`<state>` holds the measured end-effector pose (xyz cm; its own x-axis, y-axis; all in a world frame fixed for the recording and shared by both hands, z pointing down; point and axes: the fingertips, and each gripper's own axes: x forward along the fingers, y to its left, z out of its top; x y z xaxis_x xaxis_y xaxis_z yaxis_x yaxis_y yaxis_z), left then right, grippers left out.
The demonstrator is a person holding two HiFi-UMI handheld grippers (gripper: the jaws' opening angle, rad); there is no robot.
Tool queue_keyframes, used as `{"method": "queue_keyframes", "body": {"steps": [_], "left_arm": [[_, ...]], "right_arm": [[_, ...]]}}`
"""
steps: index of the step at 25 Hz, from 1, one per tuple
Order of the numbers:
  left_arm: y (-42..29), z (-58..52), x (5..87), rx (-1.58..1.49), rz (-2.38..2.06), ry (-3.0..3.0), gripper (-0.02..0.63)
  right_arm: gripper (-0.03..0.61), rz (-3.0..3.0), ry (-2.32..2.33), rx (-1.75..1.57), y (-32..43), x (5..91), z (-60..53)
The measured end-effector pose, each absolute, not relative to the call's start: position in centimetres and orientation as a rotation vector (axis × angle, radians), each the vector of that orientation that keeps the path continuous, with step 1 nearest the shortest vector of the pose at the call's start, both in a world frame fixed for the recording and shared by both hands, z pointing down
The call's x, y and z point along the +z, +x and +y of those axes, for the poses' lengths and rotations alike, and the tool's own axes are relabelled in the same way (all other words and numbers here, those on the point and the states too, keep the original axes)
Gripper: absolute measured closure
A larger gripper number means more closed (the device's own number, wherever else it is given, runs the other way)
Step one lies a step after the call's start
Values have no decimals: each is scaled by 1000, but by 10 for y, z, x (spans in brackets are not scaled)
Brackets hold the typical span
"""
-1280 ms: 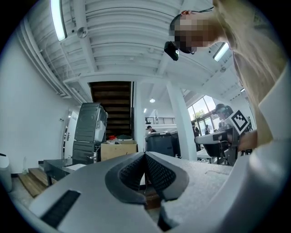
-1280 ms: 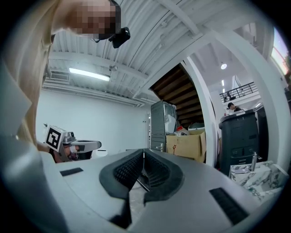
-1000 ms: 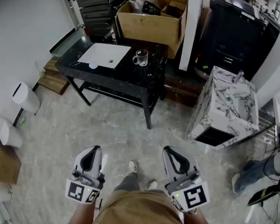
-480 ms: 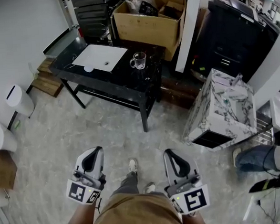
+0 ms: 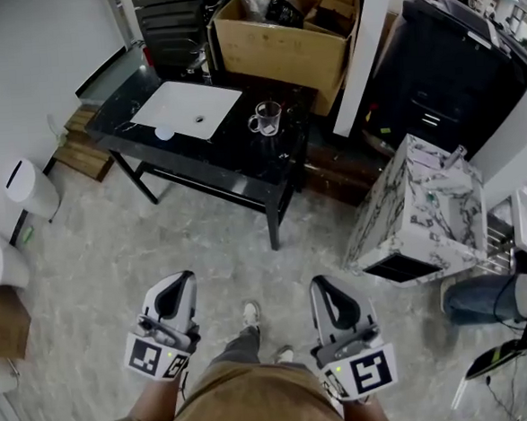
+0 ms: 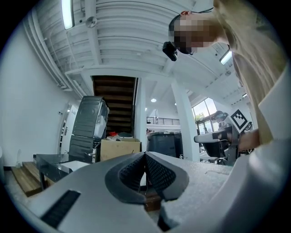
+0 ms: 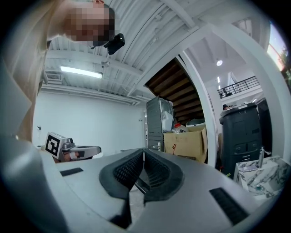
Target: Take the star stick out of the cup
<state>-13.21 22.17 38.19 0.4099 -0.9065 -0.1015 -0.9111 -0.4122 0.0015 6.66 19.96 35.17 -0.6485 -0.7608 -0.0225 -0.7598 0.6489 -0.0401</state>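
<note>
Facing the cup [image 5: 266, 118] on the tabletop [image 5: 233, 158] from well away, left tongs [image 5: 177, 288] and right tongs [image 5: 321, 286] sit together, empty; one pair should open before nearing the rim.

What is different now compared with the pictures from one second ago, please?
The view has crept toward the black table; it and the glass cup sit slightly lower in the head view. Nothing was grasped or released. The left claw and right claw stay shut, empty, and far from the cup.
</note>
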Motion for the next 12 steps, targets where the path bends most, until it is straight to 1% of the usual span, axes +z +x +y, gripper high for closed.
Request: {"method": "queue_keyframes", "body": {"steps": [12], "left_arm": [[-167,151,384,143,1647,-2614,614]], "right_arm": [[575,2824,-1335,-28,30,352,135]]}}
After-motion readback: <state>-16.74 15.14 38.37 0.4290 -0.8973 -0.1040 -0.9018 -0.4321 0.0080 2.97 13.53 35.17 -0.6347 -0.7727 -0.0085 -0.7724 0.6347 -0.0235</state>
